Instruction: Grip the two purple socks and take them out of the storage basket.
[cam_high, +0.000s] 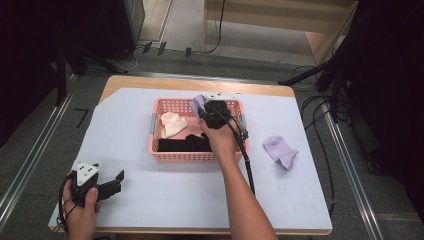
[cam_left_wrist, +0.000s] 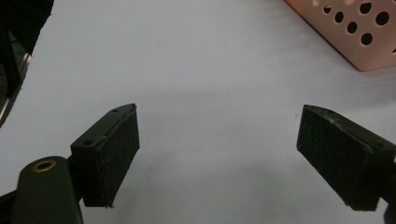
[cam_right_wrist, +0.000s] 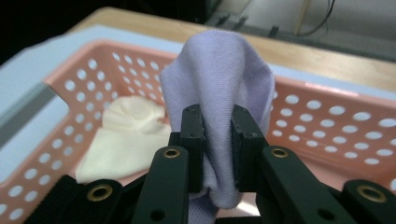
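Right gripper (cam_right_wrist: 217, 140): clamped on lilac sock (cam_right_wrist: 219, 79), held above pink basket (cam_right_wrist: 336, 116). Left gripper (cam_left_wrist: 217, 154): jaws spread, nothing between, over white sheet (cam_left_wrist: 187, 56), near basket corner

Your high view is evenly lit from above on the table (cam_high: 150, 200), its pale sheet bright without glare, while the room past the left and right edges falls into near black. Your forearm casts only a faint, soft shadow. The picture is slightly soft all over. In the left gripper view the sheet looks grey and dim, darker toward the near edge, with a diffuse shadow under the jaws. In the right gripper view the lilac sock (cam_right_wrist: 217, 88) is sharp; the basket (cam_right_wrist: 327, 116) behind it blurs.
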